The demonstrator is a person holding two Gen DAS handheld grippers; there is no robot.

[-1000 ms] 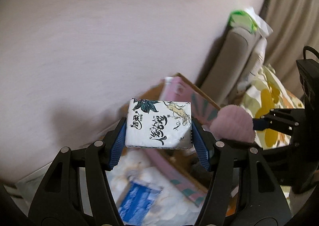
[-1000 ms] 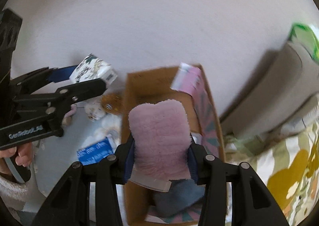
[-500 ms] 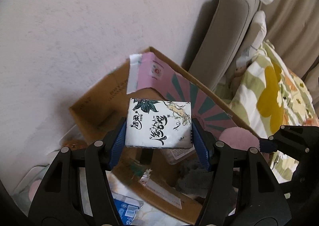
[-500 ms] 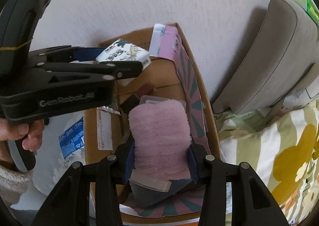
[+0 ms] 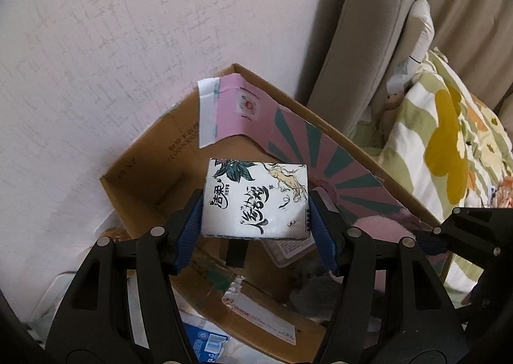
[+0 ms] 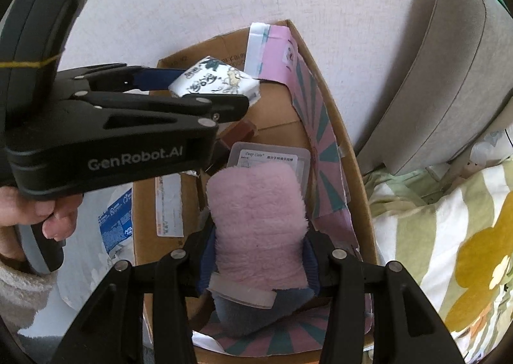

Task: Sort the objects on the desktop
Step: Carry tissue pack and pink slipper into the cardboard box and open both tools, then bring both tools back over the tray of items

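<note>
My right tongs [image 6: 258, 263], jaws just easing apart, still cradle a pink slipper [image 6: 256, 219] over the cardboard box [image 6: 359, 178]; my left tongs [image 5: 255, 229], also loosening, hold a tissue pack [image 5: 256, 200] above it. Inside lies a plastic case [image 6: 272, 155] reading "Deep Care". Beyond: wall [image 5: 128, 43], sofa [image 6: 449, 75].

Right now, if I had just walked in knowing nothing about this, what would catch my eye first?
Probably the white tissue pack with inky drawings, between the pads of the left gripper above the open cardboard box by the wall. Next, the fluffy pink cloth in the right gripper, also over the box; both grippers' jaws have just been opening. At the right lies a bedcover with big yellow flowers.
</note>
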